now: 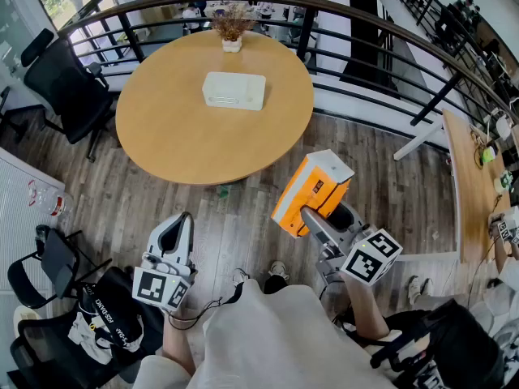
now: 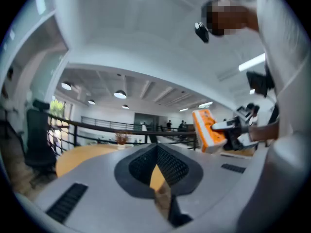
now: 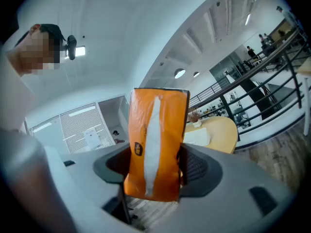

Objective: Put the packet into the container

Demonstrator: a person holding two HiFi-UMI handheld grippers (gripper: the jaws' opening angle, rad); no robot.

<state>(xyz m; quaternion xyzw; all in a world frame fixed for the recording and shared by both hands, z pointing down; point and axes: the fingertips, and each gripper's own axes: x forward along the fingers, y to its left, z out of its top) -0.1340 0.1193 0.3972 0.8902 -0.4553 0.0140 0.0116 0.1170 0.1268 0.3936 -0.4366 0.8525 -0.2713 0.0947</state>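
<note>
An orange packet (image 1: 312, 191) with a white stripe is clamped between the jaws of my right gripper (image 1: 320, 211), held in the air over the wooden floor, short of the round table's near right edge. In the right gripper view the packet (image 3: 155, 144) stands upright and fills the jaws of my right gripper (image 3: 155, 166). The white container (image 1: 233, 90) lies on the round wooden table (image 1: 170, 136), far from both grippers. My left gripper (image 1: 182, 219) hangs lower left with its jaws together and nothing in them. The left gripper view shows the packet (image 2: 208, 130) off to the right.
A small potted plant (image 1: 232, 27) stands at the table's far edge. A curved dark railing (image 1: 365, 51) runs behind the table. A black office chair (image 1: 69, 87) sits at the left, another chair with a bag (image 1: 97, 322) at lower left, a wooden desk (image 1: 466, 185) at the right.
</note>
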